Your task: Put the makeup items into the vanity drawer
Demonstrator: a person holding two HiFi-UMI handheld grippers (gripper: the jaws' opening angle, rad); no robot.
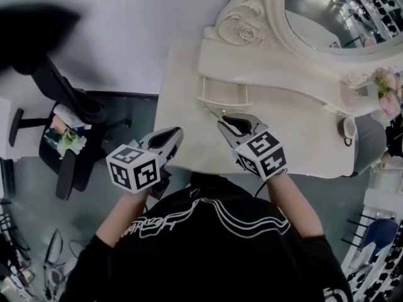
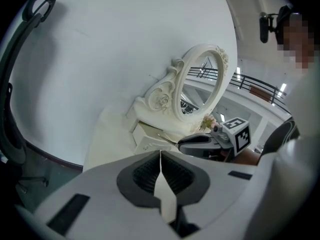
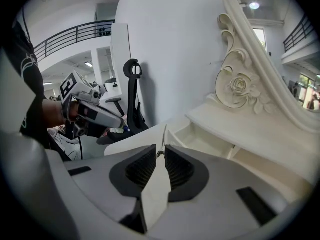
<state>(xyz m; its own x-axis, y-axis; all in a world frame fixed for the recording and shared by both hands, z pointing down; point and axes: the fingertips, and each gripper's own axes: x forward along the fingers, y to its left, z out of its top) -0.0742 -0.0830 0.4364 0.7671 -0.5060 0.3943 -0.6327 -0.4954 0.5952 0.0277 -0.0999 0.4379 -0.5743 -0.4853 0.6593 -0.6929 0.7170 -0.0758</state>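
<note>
Around the vanity: mirror, rose, flowers, cup, chair

An oval mirror (image 1: 340, 11) in a cream carved frame stands well ahead and to the right of the right fingers (image 1: 234, 126), with a carved rose (image 1: 245, 33) at the frame's foot almost straight ahead of them. Pink flowers (image 1: 385, 93) sit far to the right of those fingers, beside the frame, and a cup (image 1: 348, 131) sits nearer, also to their right. A black office chair (image 1: 66, 115) stands on the grey floor (image 1: 38, 212) left of the left fingers (image 1: 167, 137), with something green and white on its seat. A white wall (image 1: 138, 30) rises beyond both.
</note>
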